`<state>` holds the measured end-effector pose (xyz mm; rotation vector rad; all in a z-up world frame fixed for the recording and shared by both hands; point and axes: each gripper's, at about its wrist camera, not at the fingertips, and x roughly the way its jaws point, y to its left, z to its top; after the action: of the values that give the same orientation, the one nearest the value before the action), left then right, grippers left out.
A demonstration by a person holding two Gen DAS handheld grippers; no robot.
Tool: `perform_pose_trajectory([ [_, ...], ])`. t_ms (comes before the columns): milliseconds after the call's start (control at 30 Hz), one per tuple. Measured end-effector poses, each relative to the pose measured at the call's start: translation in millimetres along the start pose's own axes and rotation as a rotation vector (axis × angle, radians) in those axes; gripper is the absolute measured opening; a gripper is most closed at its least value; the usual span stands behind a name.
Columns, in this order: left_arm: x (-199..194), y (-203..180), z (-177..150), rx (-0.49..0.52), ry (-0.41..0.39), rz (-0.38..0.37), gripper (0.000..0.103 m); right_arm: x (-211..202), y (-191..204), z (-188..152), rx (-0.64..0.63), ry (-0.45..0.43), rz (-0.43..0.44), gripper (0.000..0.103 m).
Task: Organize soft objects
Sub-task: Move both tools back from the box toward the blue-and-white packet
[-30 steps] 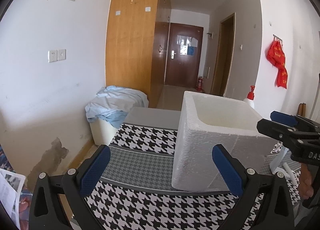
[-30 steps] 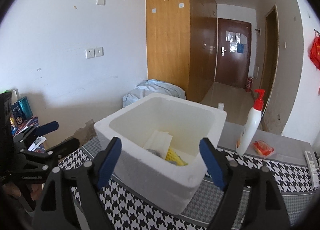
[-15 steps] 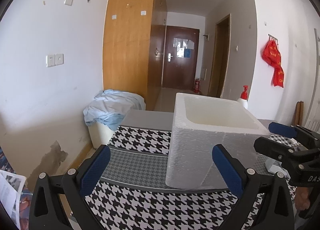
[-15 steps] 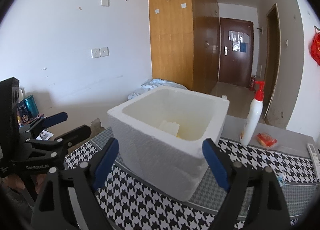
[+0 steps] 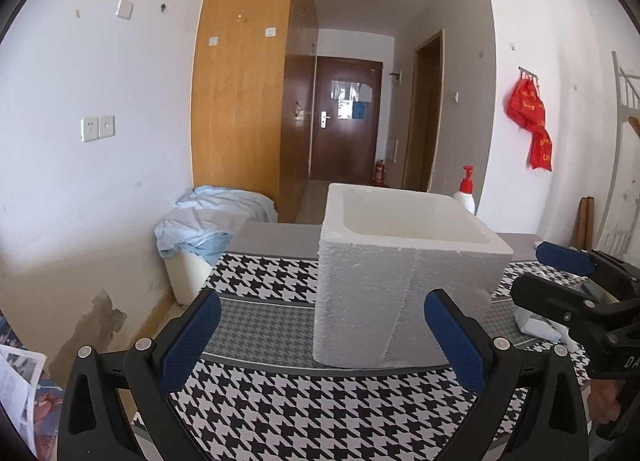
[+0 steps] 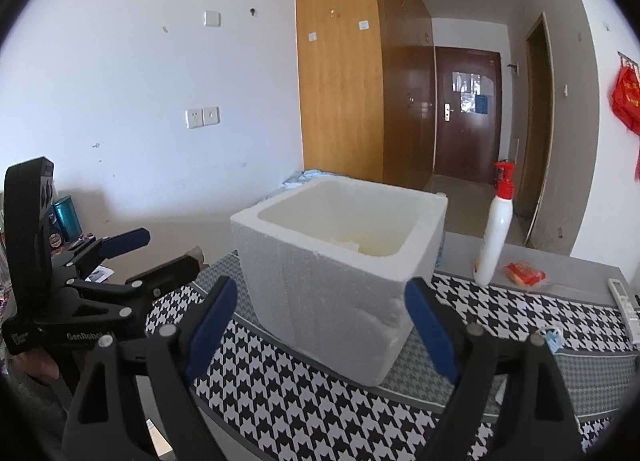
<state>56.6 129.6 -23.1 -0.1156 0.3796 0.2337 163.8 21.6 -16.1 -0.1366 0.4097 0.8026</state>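
Both tools stand with their blue-padded fingers spread wide and nothing between them: the left gripper (image 5: 322, 341) and the right gripper (image 6: 322, 331) each hang short of the white foam box (image 6: 340, 261), which serves as landmark. The box sits on the black-and-white houndstooth cloth (image 6: 280, 393); pale soft items show faintly inside it, not clearly. Beyond the box's right side stand a white pump bottle with red cap (image 6: 494, 233) and a small orange-red packet (image 6: 524, 273); nearer lies a crumpled pale blue soft item (image 6: 553, 337). Risk, judged: a careless reach past the box could nudge its light wall and slide it, or topple the bottle.
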Motion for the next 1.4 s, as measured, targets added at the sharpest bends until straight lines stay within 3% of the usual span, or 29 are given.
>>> perform_pose_trajectory([
  [433,-6,-10,-15,-0.005,0.011,-0.001,0.102,-19,-4,-21,0.021,-0.006,-0.038,0.089],
  [867,-14,-23,-21,-0.015,-0.004,-0.04,0.102,-30,-16,-34,0.039,-0.003,-0.053,0.1],
  [1400,-17,-34,-22,-0.006,-0.001,-0.055,0.102,-43,-28,-45,0.06,-0.014,-0.105,0.102],
])
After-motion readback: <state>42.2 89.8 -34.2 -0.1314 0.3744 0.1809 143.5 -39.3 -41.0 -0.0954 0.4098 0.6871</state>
